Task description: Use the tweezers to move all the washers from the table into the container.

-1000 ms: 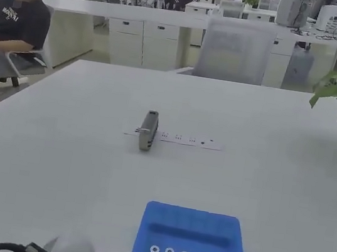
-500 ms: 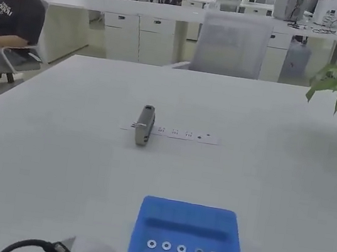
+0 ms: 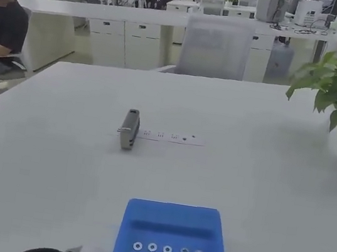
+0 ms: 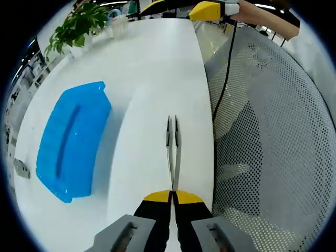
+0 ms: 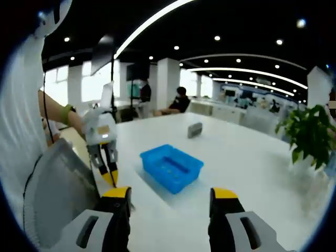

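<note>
A white table (image 3: 262,178) carries a blue rectangular container (image 3: 173,219), low and centre in the head view. The right gripper (image 5: 170,193) is level, its jaws wide and empty. The left gripper (image 4: 172,196) is clamped on thin tweezers (image 4: 172,152) whose tips nearly meet above the table edge. Five small silver washers (image 3: 167,250) lie in a row inside the container.
</note>
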Tool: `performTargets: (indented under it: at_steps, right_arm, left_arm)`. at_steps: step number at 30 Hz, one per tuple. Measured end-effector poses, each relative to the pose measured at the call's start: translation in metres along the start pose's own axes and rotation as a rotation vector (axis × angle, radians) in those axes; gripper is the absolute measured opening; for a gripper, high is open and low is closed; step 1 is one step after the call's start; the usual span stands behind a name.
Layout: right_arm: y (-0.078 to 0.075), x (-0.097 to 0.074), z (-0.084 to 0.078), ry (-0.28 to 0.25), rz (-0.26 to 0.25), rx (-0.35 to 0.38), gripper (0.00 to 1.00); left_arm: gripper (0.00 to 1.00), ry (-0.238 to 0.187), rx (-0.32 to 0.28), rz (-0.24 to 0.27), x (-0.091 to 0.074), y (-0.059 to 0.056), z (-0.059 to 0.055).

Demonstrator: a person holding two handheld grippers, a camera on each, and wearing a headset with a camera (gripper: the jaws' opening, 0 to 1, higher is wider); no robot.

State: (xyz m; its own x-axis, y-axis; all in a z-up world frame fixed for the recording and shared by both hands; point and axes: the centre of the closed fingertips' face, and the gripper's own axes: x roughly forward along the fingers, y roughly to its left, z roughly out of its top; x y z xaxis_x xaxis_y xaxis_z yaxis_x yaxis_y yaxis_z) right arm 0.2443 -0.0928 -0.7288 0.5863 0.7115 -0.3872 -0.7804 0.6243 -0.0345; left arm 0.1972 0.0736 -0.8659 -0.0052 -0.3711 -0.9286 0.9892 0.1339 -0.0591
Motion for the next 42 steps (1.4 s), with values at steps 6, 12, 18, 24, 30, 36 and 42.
performTargets:
  at_steps: [6, 12, 18, 24, 30, 36, 42]
  right_arm:
    - [-0.004, -0.006, -0.016, 0.005, -0.019, 0.03, 0.58]
    - [-0.005, -0.01, -0.012, -0.03, -0.039, 0.056, 0.58]
    - [-0.014, -0.01, -0.009, -0.08, -0.074, 0.111, 0.62]
    - [-0.016, -0.008, -0.015, -0.075, -0.09, 0.089, 0.67]
    - [-0.023, -0.01, -0.008, -0.148, -0.1, 0.143, 0.72]
    - [-0.022, -0.009, 0.006, -0.226, -0.109, 0.17, 0.78]
    - [-0.027, -0.011, 0.006, -0.215, -0.152, 0.122, 0.81]
  left_arm:
    - [0.0, 0.015, -0.026, 0.006, -0.001, 0.0, -0.003]
    - [0.02, -0.042, -0.11, 0.07, -0.015, 0.001, -0.008]
    - [0.13, -0.203, -0.273, 0.193, -0.047, 0.005, -0.011]
    - [0.28, -0.494, -0.503, 0.348, -0.084, 0.014, -0.013]
    - [0.5, -0.754, -0.615, 0.549, -0.124, 0.026, -0.012]
    - [0.72, -0.944, -0.623, 0.688, -0.155, 0.036, 0.002]
    - [0.88, -1.048, -0.656, 0.701, -0.163, 0.041, 0.006]
